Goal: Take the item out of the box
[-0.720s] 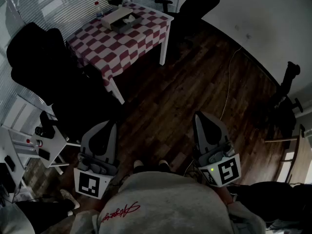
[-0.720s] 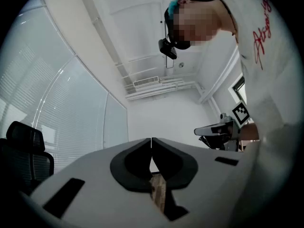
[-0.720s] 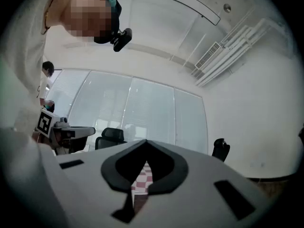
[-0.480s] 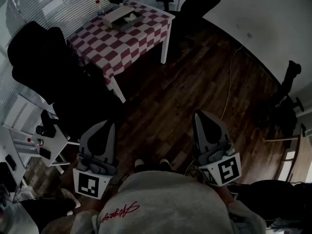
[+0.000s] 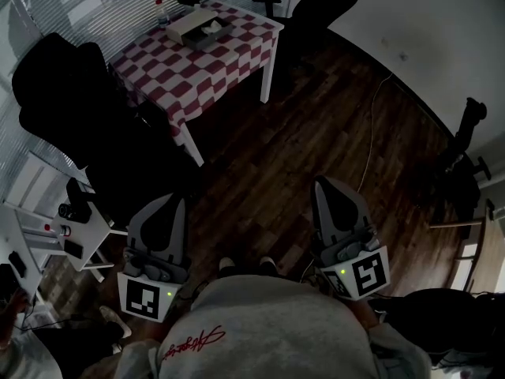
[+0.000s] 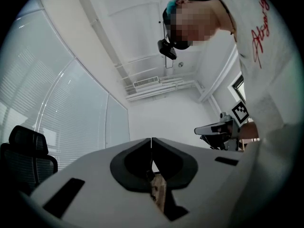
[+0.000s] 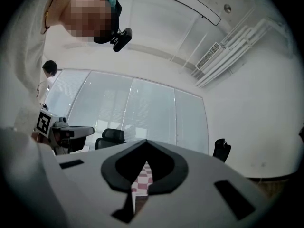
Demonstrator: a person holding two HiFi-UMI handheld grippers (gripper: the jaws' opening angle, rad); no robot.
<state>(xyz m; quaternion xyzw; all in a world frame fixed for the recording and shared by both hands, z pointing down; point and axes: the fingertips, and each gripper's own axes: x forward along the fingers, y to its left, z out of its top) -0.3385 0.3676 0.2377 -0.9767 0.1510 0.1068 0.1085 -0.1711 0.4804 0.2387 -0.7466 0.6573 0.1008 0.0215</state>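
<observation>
A pale, shallow box (image 5: 193, 28) with something small inside sits on the far end of a table with a red-and-white checked cloth (image 5: 197, 77), far from me across the wooden floor. Both grippers hang low by my waist, away from the table. The left gripper (image 5: 178, 199) is shut with nothing in it, and in the left gripper view its jaws (image 6: 152, 140) meet in a thin line. The right gripper (image 5: 320, 185) is also shut and holds nothing. In the right gripper view the checked cloth (image 7: 142, 178) shows through the notch below its closed jaws (image 7: 145, 141).
A large black office chair (image 5: 63, 93) stands left of the table, another dark chair (image 5: 319, 6) behind it. A white side table with small gear (image 5: 47, 235) is at my left. A cable (image 5: 369, 133) runs over the floor, and a black stand (image 5: 465, 140) is at the right wall.
The head view has shifted slightly, so the table sits a touch further right. Both grippers stay where they were, shut.
</observation>
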